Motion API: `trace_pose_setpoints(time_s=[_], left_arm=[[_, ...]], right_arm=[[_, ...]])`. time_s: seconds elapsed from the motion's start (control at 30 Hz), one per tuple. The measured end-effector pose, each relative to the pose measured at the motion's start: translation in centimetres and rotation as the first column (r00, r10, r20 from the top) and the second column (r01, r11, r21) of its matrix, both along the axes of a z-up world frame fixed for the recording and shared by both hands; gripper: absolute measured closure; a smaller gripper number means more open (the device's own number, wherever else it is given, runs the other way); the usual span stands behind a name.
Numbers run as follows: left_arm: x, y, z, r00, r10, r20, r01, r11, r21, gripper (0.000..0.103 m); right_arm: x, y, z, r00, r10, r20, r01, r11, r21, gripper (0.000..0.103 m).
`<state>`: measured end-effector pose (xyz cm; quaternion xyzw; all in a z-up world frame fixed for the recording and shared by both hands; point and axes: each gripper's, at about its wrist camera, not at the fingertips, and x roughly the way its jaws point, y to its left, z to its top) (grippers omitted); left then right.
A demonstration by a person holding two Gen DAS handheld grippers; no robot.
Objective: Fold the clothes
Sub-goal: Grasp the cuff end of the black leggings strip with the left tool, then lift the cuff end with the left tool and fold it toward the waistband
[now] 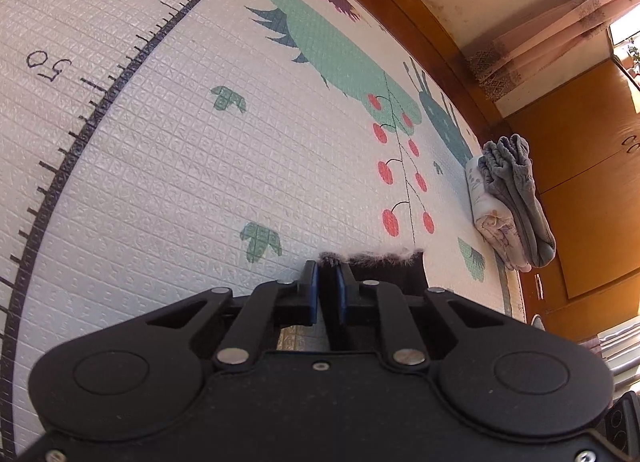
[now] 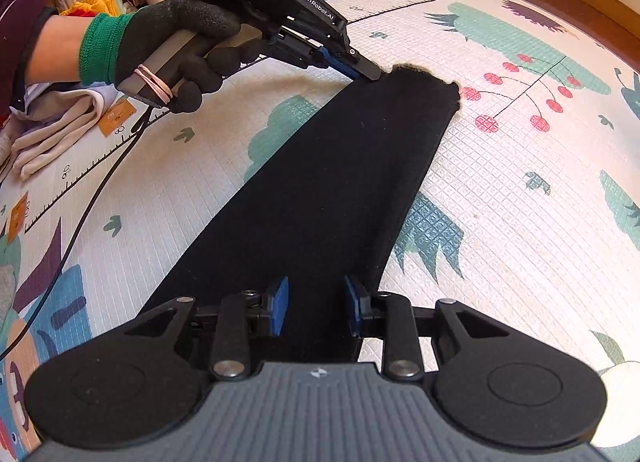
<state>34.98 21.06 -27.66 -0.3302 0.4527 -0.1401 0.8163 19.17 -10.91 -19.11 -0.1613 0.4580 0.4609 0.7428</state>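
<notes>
1. The black garment (image 2: 320,181) lies stretched in a long strip on the play mat (image 2: 500,201), its fuzzy far hem (image 2: 424,77) reaching toward the cherry print.
2. The left gripper (image 2: 370,73), held by a gloved hand (image 2: 180,45), is clamped on the far corner of that hem; its own camera shows the two pads pressed together with black cloth between them (image 1: 328,282).
3. The right gripper (image 2: 316,306) stands with its pads apart over the near end of the strip, cloth between them but not pinched.
4. A stack of folded clothes (image 1: 512,201) sits at the mat's edge; a loose beige pile (image 2: 52,129) lies on the other side.
5. Risks, as I judge them:
   - The left grip bites only a corner near the edge, so a pull could slip it free.
   - If the right pads close on one layer only, the strip may skew and the fold come out crooked.
   - The cable (image 2: 100,181) trailing from the left handle lies near the cloth and could snag or drag it.
</notes>
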Motion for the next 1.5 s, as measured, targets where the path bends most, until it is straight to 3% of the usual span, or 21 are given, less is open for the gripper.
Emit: trace_pose_setpoints(time_s=[0.13,0.37,0.4,0.6,0.7,0.73,0.77,0.83,0.9,0.97,1.0,1.07,1.13,1.2,1.3,1.33,1.37,1.43,1.5], left_arm=[[0.2,0.7,-0.4,1.0,-0.001,0.0,0.001,0.997,-0.079,0.086],[0.0,0.5,-0.1,0.999,-0.014,0.029,0.016,0.998,-0.059,0.086],[-0.1,0.6,0.1,0.999,-0.013,0.03,0.014,0.998,-0.054,0.085],[-3.2,0.2,3.3,0.985,-0.108,0.133,0.096,0.991,0.091,0.082],[-5.8,-1.3,4.9,0.958,-0.223,0.179,0.196,0.968,0.16,0.082],[-7.4,-2.5,5.3,0.935,-0.297,0.194,0.262,0.946,0.19,0.082],[-9.1,-3.9,5.8,0.902,-0.378,0.209,0.333,0.917,0.22,0.082],[-13.0,-6.8,6.3,0.817,-0.534,0.22,0.464,0.833,0.3,0.082],[-18.4,-10.6,6.2,0.682,-0.698,0.218,0.584,0.699,0.412,0.074],[-23.4,-13.7,6.2,0.538,-0.815,0.214,0.652,0.564,0.507,0.073],[-25.7,-14.8,6.1,0.462,-0.861,0.215,0.667,0.497,0.556,0.067],[-30.1,-16.8,5.6,0.297,-0.932,0.209,0.657,0.359,0.663,0.055],[-34.3,-18.3,4.9,0.122,-0.976,0.182,0.594,0.219,0.774,0.055],[-37.1,-19.2,3.9,0.015,-0.989,0.146,0.513,0.133,0.848,0.055],[-39.7,-19.8,1.8,-0.163,-0.986,0.043,0.355,-0.018,0.935,0.055],[-40.0,-19.9,1.2,-0.194,-0.981,0.015,0.323,-0.049,0.945,0.055],[-40.2,-20.1,0.8,-0.21,-0.978,0.0,0.304,-0.066,0.95,0.055],[-40.3,-20.5,0.3,-0.225,-0.974,-0.031,0.243,-0.086,0.966,0.056],[-40.3,-20.9,0.0,-0.259,-0.964,-0.064,0.189,-0.115,0.975,0.056]], right_arm=[[0.1,-0.2,0.0,1.0,-0.019,-0.015,0.019,1.0,0.012,0.072],[1.1,-1.0,0.2,0.99,-0.11,-0.092,0.116,0.992,0.054,0.078],[1.2,-1.2,0.2,0.987,-0.126,-0.102,0.132,0.99,0.057,0.083],[0.8,-1.1,0.3,0.993,-0.101,-0.063,0.104,0.994,0.046,0.085],[0.7,-1.3,0.3,0.993,-0.105,-0.06,0.108,0.993,0.051,0.085],[0.3,-1.2,0.4,0.995,-0.088,-0.041,0.09,0.995,0.044,0.085],[-0.2,-1.1,0.5,0.998,-0.056,-0.021,0.056,0.998,0.036,0.084],[-1.2,-1.1,0.9,1.0,0.002,0.008,-0.002,1.0,0.025,0.083],[-2.0,-1.3,1.4,0.999,0.036,0.023,-0.036,0.999,0.021,0.083],[-2.7,-1.3,1.5,0.996,0.078,0.04,-0.078,0.997,0.002,0.083],[-3.0,-1.2,1.4,0.994,0.102,0.047,-0.101,0.995,-0.017,0.083],[-3.3,-0.9,0.7,0.99,0.131,0.054,-0.128,0.99,-0.05,0.083],[-2.8,-1.1,0.6,0.992,0.125,0.029,-0.124,0.992,-0.035,0.083],[-2.1,-1.3,0.6,0.995,0.097,-0.006,-0.098,0.995,-0.019,0.084],[-2.8,-1.3,0.5,0.995,0.102,0.013,-0.101,0.995,-0.024,0.084],[-2.8,-1.3,0.4,0.995,0.098,0.012,-0.098,0.995,-0.022,0.084],[-2.7,-1.3,0.4,0.996,0.094,0.007,-0.094,0.995,-0.018,0.084],[-2.6,-1.4,0.3,0.995,0.096,0.005,-0.096,0.995,-0.013,0.084],[-2.5,-1.3,0.3,0.995,0.096,0.002,-0.096,0.995,-0.008,0.084]])
